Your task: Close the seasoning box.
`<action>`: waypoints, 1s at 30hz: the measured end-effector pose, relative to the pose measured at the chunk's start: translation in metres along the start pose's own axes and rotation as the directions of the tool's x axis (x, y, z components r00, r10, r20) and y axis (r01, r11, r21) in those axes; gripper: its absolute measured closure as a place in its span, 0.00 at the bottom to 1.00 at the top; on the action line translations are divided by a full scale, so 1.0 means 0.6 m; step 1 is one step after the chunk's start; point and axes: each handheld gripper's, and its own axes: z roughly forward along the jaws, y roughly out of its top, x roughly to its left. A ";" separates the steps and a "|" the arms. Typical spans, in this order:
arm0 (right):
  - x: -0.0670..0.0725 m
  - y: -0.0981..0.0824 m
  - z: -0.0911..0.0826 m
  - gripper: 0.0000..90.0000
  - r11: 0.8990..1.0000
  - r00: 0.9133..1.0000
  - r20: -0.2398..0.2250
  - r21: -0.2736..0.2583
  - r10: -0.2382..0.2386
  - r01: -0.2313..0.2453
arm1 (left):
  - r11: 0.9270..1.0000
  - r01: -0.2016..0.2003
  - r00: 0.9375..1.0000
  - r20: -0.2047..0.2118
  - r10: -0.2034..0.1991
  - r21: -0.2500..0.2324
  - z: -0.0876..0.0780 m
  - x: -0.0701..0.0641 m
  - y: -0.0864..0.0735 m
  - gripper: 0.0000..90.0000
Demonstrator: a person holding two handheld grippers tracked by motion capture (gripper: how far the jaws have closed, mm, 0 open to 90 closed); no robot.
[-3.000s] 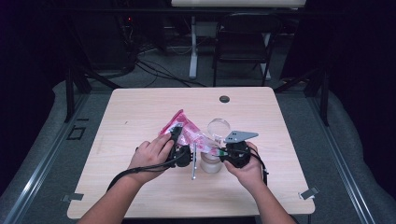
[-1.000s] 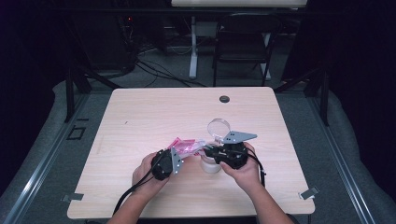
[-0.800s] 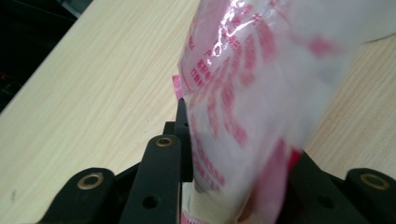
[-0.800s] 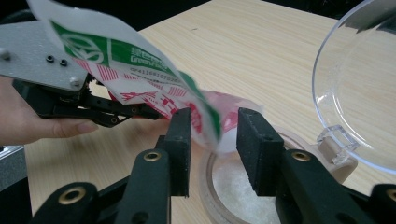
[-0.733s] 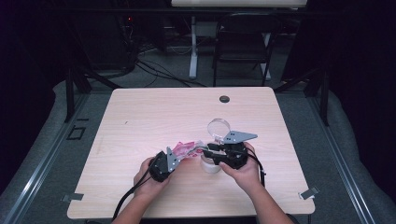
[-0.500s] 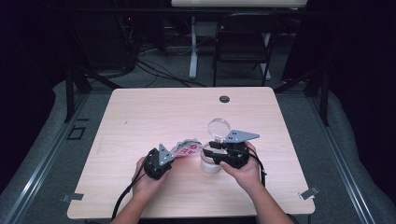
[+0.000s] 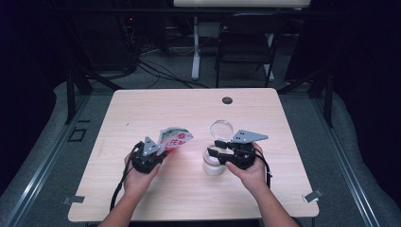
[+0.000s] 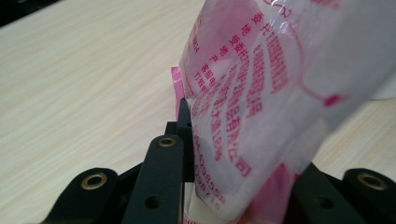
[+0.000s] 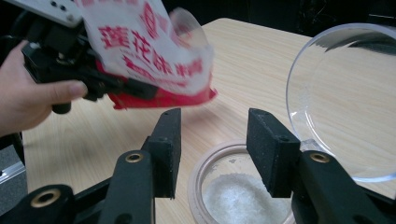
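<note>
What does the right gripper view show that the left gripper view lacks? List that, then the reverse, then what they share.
Right gripper view: an open jar with white grains inside, its clear lid tipped up, the left hand with the left gripper clamped on the bag, and the right gripper, whose jaws have just been opening, apart above the jar's mouth with nothing between them.
Left gripper view: the bag's fine pink print up close, pinched between that gripper's jaws.
Both: the bag and the wooden table.

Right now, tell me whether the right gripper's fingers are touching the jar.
Apart. The right gripper view shows the right gripper open, its fingers above the jar rim with nothing clamped between them.
</note>
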 end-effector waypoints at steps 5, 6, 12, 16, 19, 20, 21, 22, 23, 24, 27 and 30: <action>-0.003 0.000 -0.002 0.61 1.000 1.000 0.006 0.002 0.003 -0.003 | 0.999 0.050 0.997 -0.051 -0.051 -0.018 -0.030 0.036 -0.008 0.85; -0.003 0.000 -0.002 0.61 1.000 1.000 0.011 0.001 0.004 -0.004 | 0.997 0.067 0.996 -0.060 -0.068 -0.023 -0.036 0.045 -0.013 0.85; -0.007 0.003 -0.009 0.63 1.000 1.000 0.026 -0.014 0.005 -0.004 | 0.996 0.095 0.988 -0.118 -0.094 -0.003 -0.062 0.078 -0.043 0.85; -0.016 0.005 -0.017 0.63 1.000 0.999 0.050 -0.018 0.016 -0.015 | 0.992 0.126 0.977 -0.172 -0.125 -0.010 -0.079 0.098 -0.070 0.85; -0.024 0.005 -0.021 0.63 0.999 0.998 0.060 -0.026 0.036 -0.034 | 0.987 0.163 0.962 -0.222 -0.161 -0.008 -0.085 0.110 -0.092 0.85; -0.026 0.005 -0.022 0.63 0.999 0.997 0.060 -0.029 0.038 -0.037 | 0.984 0.178 0.955 -0.237 -0.176 -0.014 -0.085 0.115 -0.098 0.85; -0.028 0.005 -0.024 0.63 0.999 0.997 0.065 -0.026 0.043 -0.041 | 0.980 0.197 0.950 -0.244 -0.195 -0.020 -0.086 0.120 -0.104 0.85; -0.030 0.005 -0.025 0.63 0.999 0.997 0.066 -0.026 0.046 -0.044 | 0.978 0.208 0.946 -0.251 -0.207 -0.025 -0.086 0.123 -0.107 0.85; -0.031 0.005 -0.025 0.63 0.999 0.997 0.066 -0.024 0.045 -0.044 | 0.977 0.213 0.941 -0.264 -0.212 -0.026 -0.086 0.126 -0.111 0.85; -0.031 0.005 -0.026 0.63 0.999 0.996 0.069 -0.025 0.048 -0.046 | 0.976 0.216 0.937 -0.279 -0.211 -0.016 -0.084 0.130 -0.115 0.85; -0.032 0.004 -0.025 0.63 0.999 0.996 0.069 -0.021 0.051 -0.050 | 0.971 0.240 0.931 -0.283 -0.229 0.005 -0.077 0.136 -0.126 0.85; -0.034 0.003 -0.024 0.63 0.999 0.997 0.066 -0.013 0.045 -0.044 | 0.967 0.252 0.929 -0.288 -0.234 0.027 -0.070 0.139 -0.132 0.85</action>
